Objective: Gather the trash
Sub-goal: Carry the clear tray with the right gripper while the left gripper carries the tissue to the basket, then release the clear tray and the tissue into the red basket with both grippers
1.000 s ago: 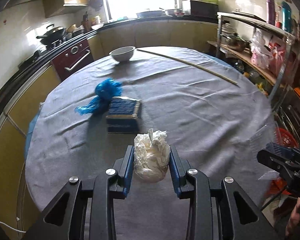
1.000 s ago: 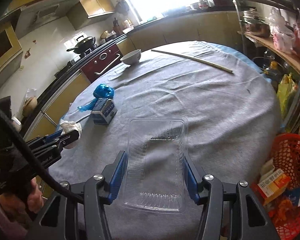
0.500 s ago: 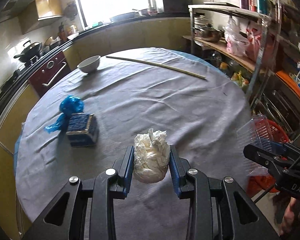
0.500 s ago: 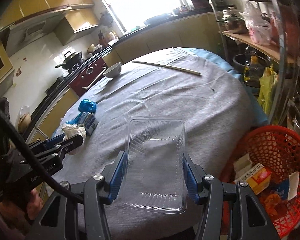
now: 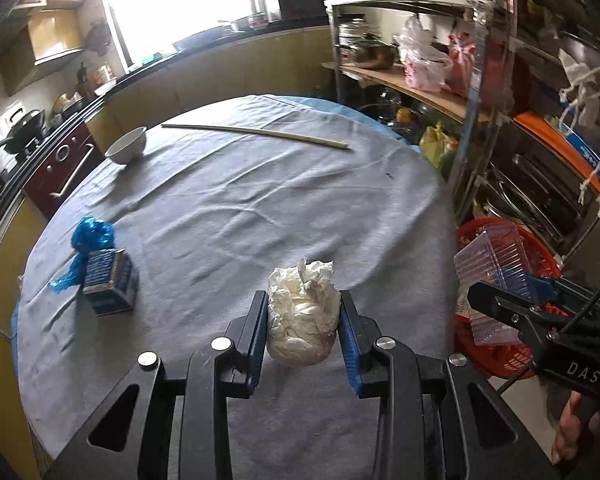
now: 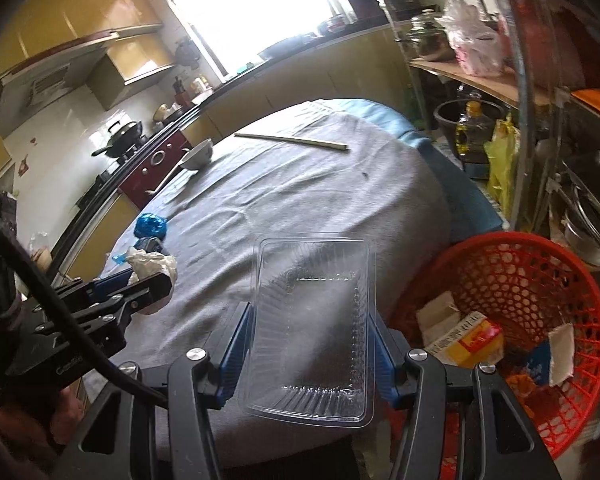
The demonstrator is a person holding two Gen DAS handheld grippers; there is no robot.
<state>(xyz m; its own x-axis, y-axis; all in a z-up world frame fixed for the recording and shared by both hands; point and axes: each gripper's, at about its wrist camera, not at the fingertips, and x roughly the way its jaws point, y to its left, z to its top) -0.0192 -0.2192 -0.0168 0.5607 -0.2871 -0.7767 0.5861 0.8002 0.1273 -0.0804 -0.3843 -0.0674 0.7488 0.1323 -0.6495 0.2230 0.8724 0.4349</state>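
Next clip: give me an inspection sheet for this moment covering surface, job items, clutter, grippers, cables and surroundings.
Surface: round table under a wrinkled grey cloth.
Job's things: crumpled white tissue wad and clear plastic tray held in the grippers; blue plastic bag and small dark carton on the cloth; red mesh basket beside the table, holding cartons and scraps.
Clutter: white bowl; long thin stick.
Grippers: left gripper shut on the wad; right gripper shut on the tray, near the basket.
Cables: black cable at the left gripper.
Surroundings: kitchen counter, stove with wok, metal shelf rack.
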